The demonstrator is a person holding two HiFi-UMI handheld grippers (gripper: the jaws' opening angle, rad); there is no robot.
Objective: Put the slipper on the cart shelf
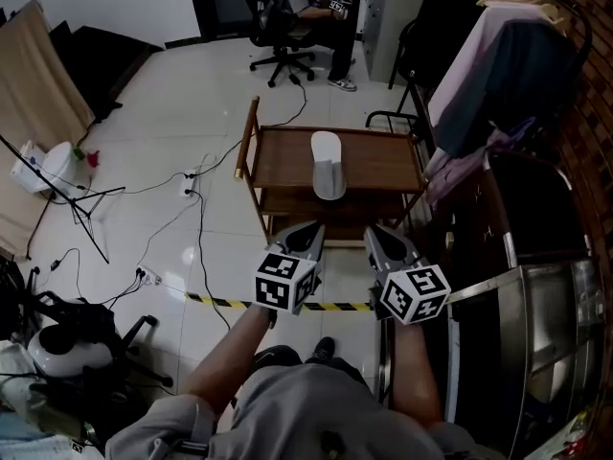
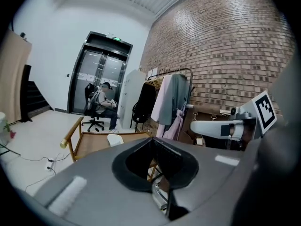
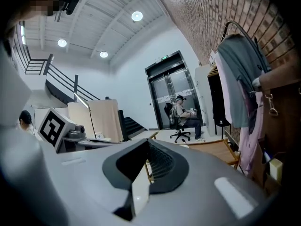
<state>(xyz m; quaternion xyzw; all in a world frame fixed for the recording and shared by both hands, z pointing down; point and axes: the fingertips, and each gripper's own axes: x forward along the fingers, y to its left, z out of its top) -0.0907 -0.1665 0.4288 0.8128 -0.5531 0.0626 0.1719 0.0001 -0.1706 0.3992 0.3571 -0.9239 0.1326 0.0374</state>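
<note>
White-tiled room with a brick wall on the right. The white slipper lay on the top shelf of the wooden cart, near its middle, running lengthwise from near to far. On the near side of the cart, well apart from the slipper, the left claw and right claw were held side by side, each with its jaws closed together on nothing. A clothes rack stood to the right. A seated person occupied the far end.
</note>
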